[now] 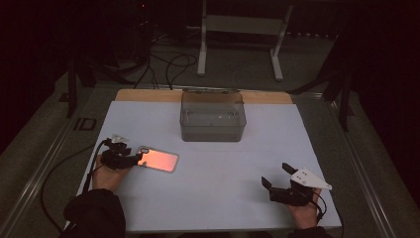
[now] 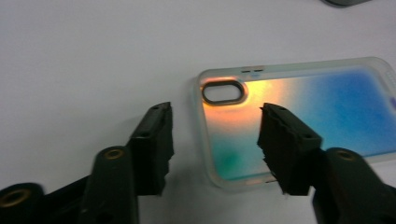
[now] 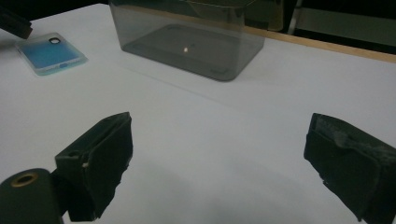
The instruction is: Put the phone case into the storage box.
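Left gripper [image 1: 134,159]: low over the white table [image 1: 223,198], near its left edge, held in a hand [image 1: 106,173] whose dark sleeve comes in from the bottom; jaws apart, straddling the camera-hole end of the phone case, gripping nothing.
Phone case [image 2: 299,121]: clear, iridescent orange to blue, lying flat on the table; in the left gripper view its corner sits between the two black jaws, one jaw over it, the other beside its edge.
Right gripper [image 1: 275,177]: near the table's right front corner, well apart from the case, hand [image 1: 304,215] beneath it; jaws spread wide and empty, pointing towards the box.
Smoky plastic box [image 1: 213,116]: open-topped, standing at the table's far middle.
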Motion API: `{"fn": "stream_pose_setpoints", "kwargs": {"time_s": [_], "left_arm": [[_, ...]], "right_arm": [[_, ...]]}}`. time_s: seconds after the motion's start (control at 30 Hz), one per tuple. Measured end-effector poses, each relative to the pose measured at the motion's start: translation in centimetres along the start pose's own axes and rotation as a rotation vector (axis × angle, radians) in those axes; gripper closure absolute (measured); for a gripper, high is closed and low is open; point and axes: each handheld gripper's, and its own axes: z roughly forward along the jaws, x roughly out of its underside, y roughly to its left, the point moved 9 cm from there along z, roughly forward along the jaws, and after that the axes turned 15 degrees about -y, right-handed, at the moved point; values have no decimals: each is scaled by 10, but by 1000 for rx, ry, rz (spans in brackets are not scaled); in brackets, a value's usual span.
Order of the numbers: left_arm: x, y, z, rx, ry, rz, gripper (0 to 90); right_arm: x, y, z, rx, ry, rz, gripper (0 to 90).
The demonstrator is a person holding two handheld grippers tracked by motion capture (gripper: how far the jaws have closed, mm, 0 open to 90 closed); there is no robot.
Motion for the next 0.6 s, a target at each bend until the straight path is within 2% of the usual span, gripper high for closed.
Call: {"fn": "stream_pose_setpoints", "kwargs": {"time_s": [0.13, 0.33, 0.43, 0.5, 0.6], "left_arm": [[0, -1, 2, 24, 3, -35, 597], [5, -1, 4, 28, 39, -53, 689], [10, 1, 6, 8, 61, -55, 742], [10, 2, 5, 7, 59, -65, 760], [10, 3, 5, -13, 61, -57, 816]], "right_arm": [[0, 0, 0, -1, 0, -1, 80], [0, 0, 0, 0, 1, -3, 80], [0, 0, 0, -1, 1, -3, 80], [0, 0, 0, 0, 0, -5, 80], [0, 0, 1, -1, 1, -6, 81]]}}
